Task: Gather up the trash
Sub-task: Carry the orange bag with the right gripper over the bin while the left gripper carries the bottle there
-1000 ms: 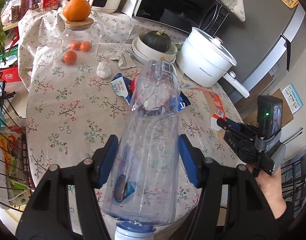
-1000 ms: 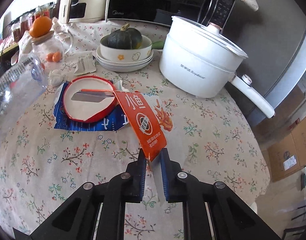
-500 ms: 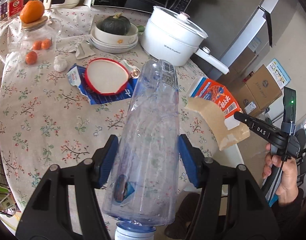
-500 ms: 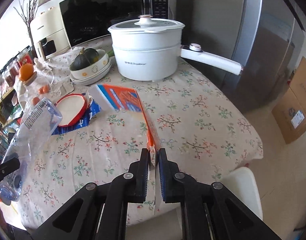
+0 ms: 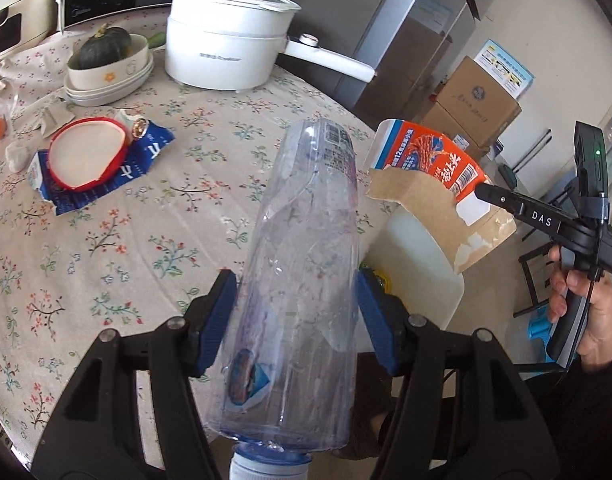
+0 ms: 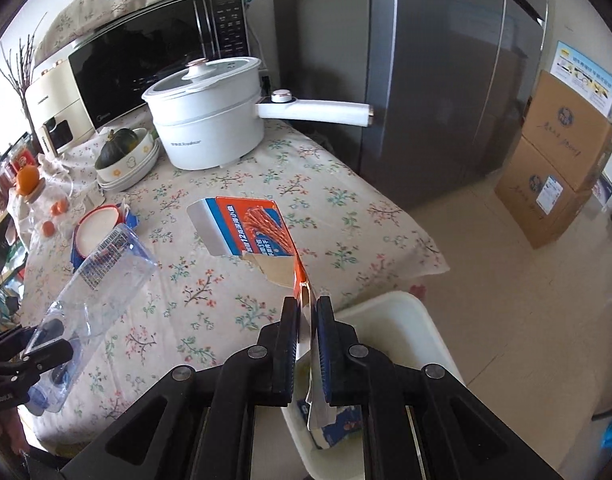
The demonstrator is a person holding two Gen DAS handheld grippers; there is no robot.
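This is a home kitchen and dining corner. A round table under a floral tablecloth point(image 6: 233, 184) carries a white electric cooking pot point(image 6: 207, 120) with a long handle, a stack of bowls holding a dark green squash point(image 5: 103, 46), and a glass jar topped with an orange point(image 6: 27, 180). Behind it stand a black microwave point(image 6: 157, 68) draped with a floral cover and a cream countertop appliance point(image 6: 53, 116), beside a tall steel refrigerator point(image 6: 438, 72), with cardboard boxes point(image 6: 562, 168) stacked on the tiled floor.
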